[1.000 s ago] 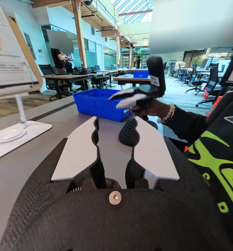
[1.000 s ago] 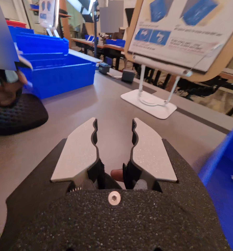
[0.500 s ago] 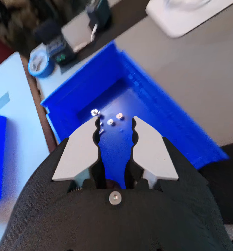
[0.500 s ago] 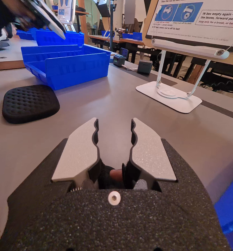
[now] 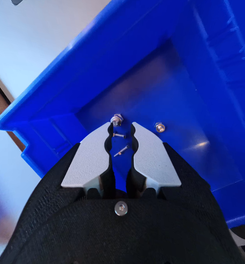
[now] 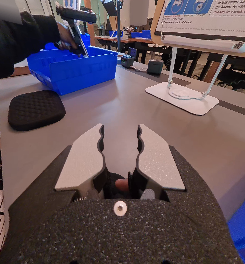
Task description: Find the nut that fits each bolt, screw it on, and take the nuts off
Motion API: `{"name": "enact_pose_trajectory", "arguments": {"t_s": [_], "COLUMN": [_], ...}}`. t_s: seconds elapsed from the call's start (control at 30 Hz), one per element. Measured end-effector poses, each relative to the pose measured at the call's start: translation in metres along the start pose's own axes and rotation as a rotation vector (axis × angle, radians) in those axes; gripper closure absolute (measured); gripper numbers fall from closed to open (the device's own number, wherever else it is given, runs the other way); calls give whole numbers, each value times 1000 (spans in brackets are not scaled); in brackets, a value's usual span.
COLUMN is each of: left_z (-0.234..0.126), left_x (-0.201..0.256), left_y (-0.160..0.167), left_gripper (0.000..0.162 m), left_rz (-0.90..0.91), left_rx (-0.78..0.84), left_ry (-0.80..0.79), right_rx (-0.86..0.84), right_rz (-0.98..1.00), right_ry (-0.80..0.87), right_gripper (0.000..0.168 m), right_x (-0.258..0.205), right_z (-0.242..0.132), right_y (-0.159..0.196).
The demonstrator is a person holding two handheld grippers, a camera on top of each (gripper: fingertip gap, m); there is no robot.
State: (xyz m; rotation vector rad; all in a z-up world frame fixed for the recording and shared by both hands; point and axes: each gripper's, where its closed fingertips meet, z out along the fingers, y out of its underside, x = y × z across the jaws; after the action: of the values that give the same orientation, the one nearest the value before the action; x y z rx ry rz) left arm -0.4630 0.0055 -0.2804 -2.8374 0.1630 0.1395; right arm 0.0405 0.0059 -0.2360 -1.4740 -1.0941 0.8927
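Two large silver hex nuts, one (image 5: 116,119) near the blue plastic bin's (image 5: 79,80) far wall, one (image 5: 160,127) right of it. Two small silver bolts (image 5: 119,135) (image 5: 121,151). One black padded rest (image 6: 34,109) at the grey bench's (image 6: 133,108) left edge. One white document stand (image 6: 183,97).

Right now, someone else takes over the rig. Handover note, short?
Left gripper: open, empty, pointing down into the blue bin over the hardware.
Right gripper: open, empty, low over the grey table, away from the bin.
In the bin: a large nut just past the left fingertips, a smaller nut to its right, two small bolts lying loose between the fingers. The lower bolt seems to carry a nut.
Done: nothing gripped, no other pairing visible.
Left: pick a bolt, match its nut, screw on, take off, repeat.
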Motion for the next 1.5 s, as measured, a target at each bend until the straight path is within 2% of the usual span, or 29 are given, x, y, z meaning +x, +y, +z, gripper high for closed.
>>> {"name": "enact_pose_trajectory", "arguments": {"t_s": [0.43, 0.6, 0.77, 0.9, 1.07, 1.2, 1.33, 1.5], "left_z": [14, 14, -4, -41, -104, -139, -136, -102], "left_x": [-6, -5, 0, 20, 84, 172, 267, 352], "left_y": [6, 5, 1, -9, -26, -31, -17, 5], "left_gripper": [144, 151, 152, 152, 152, 152, 152, 152], "left_rz": [6, 11, 46, 124, 319, 532, 775, 990], "left_rx": [-53, -29, 2, 76, 224, 339, 353, 273], "left_ry": [0, 7, 4, -10, 2, 103, 216, 291], "right_rx": [-13, -28, -39, -46, -57, -68, -66, -64], "right_rz": [2, 5, 6, 8, 3, -7, -17, -22], "right_ry": [-5, -11, -14, -18, -19, -21, -23, -27], "right_gripper": [123, 123, 123, 123, 124, 124, 124, 124], "right_x": [0, 0, -1, -1, -1, -3, -4, -5], "right_z": [1, 2, 3, 4, 5, 6, 6, 6], "right_y": [2, 4, 6, 7, 8, 10, 9, 9]}}
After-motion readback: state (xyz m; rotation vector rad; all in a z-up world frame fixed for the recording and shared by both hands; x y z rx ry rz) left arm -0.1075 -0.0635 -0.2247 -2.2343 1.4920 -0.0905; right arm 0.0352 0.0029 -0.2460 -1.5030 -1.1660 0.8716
